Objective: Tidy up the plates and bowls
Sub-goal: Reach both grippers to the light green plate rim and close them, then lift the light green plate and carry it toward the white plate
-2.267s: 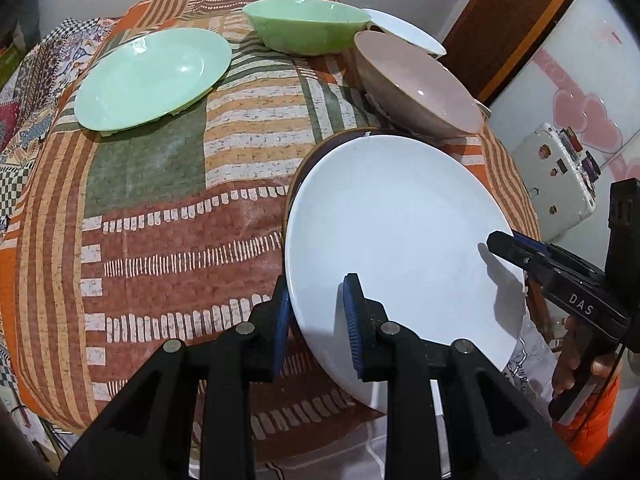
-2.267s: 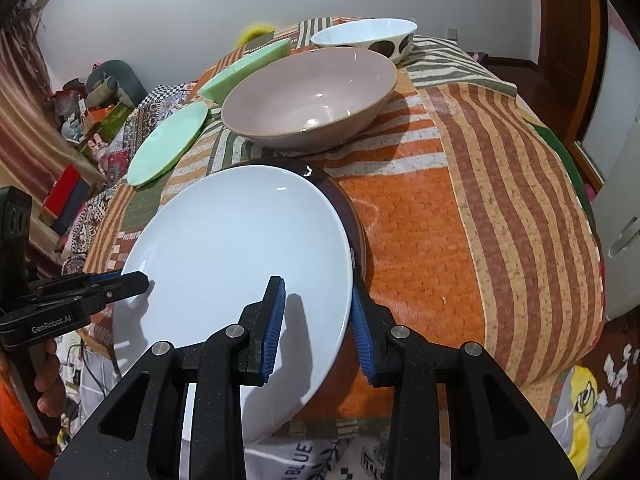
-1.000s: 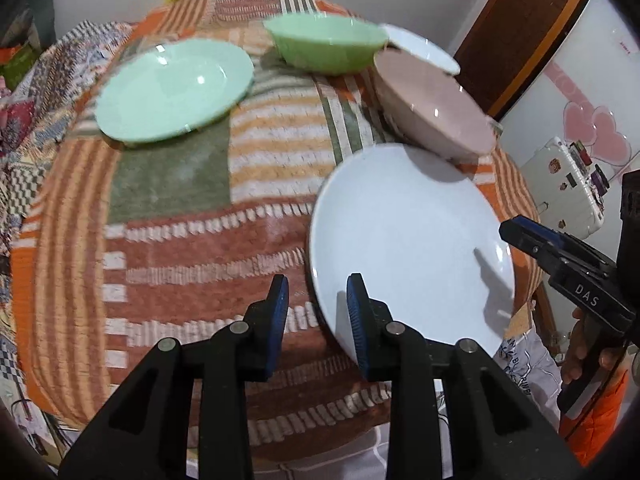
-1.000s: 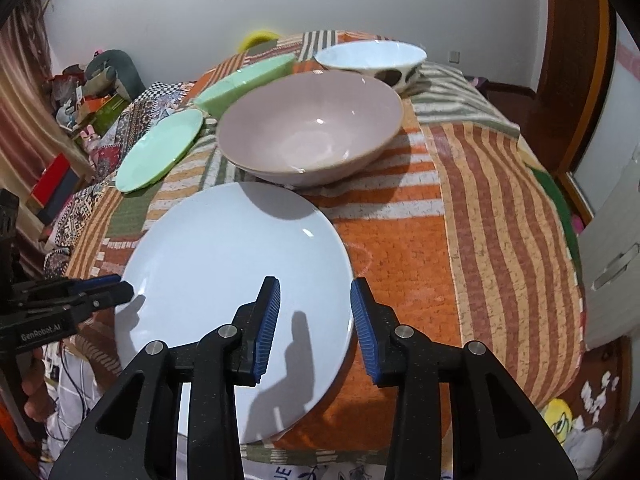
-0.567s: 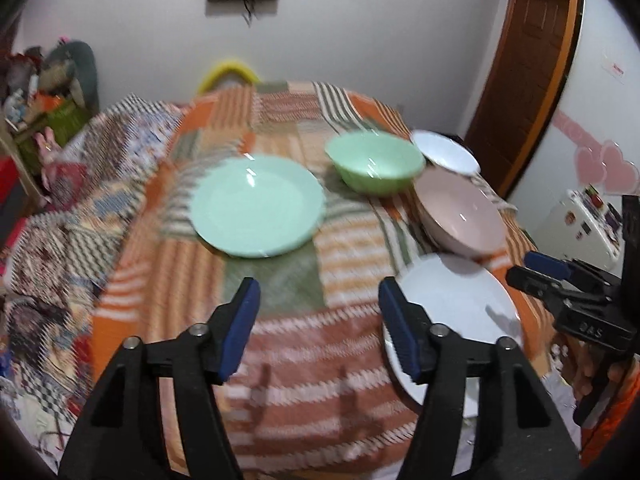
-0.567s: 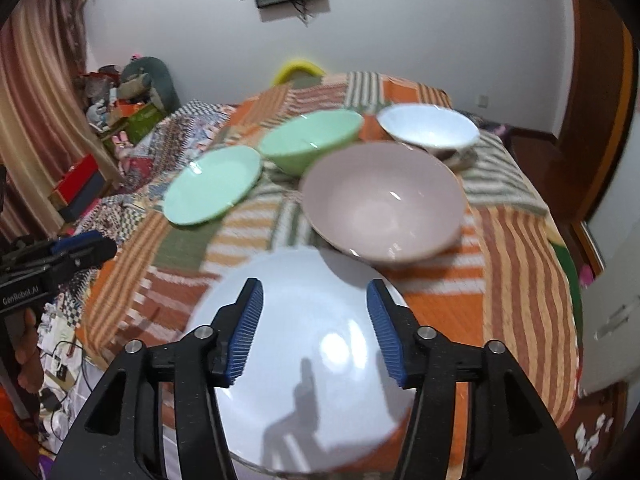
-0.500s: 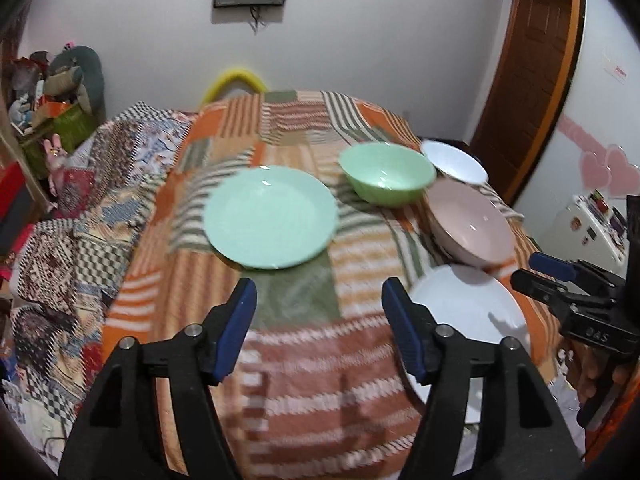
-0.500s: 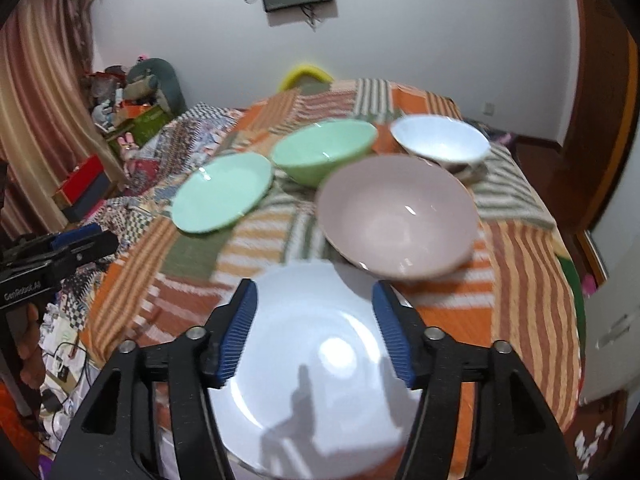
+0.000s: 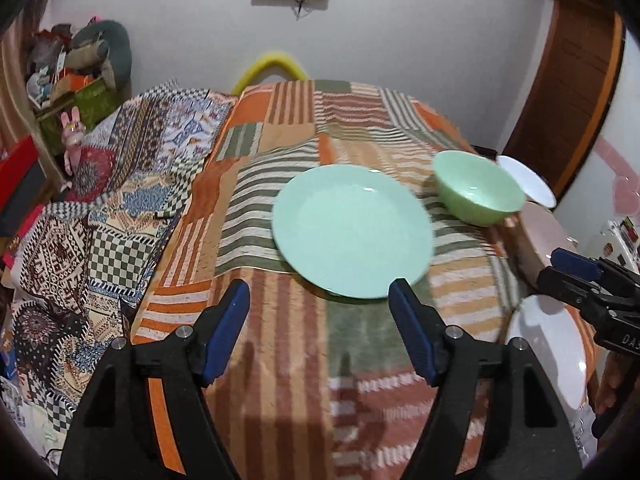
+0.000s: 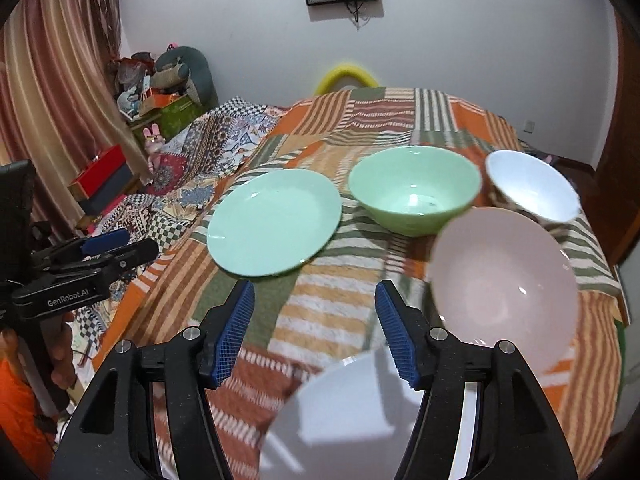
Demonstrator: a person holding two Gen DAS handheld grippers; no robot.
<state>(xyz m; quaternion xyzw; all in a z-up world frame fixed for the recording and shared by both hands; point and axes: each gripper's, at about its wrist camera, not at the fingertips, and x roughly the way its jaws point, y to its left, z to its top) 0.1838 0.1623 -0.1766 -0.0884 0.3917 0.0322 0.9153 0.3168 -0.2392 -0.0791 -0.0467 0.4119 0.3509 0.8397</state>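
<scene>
White plate (image 10: pixel 360 408): lies flat, face up, at the near edge of the patchwork bedspread (image 10: pixel 340 316); round, so no long axis to name; nearest thing below the right gripper.
Pink bowl (image 10: pixel 504 288): upright, mouth up, just beyond the white plate, to its right.
Green bowl (image 10: pixel 414 188): upright, behind the pink bowl, just beside the green plate.
White bowl (image 10: pixel 532 188): farthest right, upright; its base is hidden behind the pink bowl.
Green plate (image 9: pixel 352 236): flat, face up, mid-spread, apart from the white plate.
Left gripper (image 9: pixel 320 332): jaws opening, spread wide with nothing between them; above the cloth near the green plate's near rim.
Right gripper (image 10: pixel 314 332): jaws apart, nothing between the pads; the white plate lies below them, not pinched.
Hand (image 10: pixel 60 354): grips the left gripper's handle at the left edge.
</scene>
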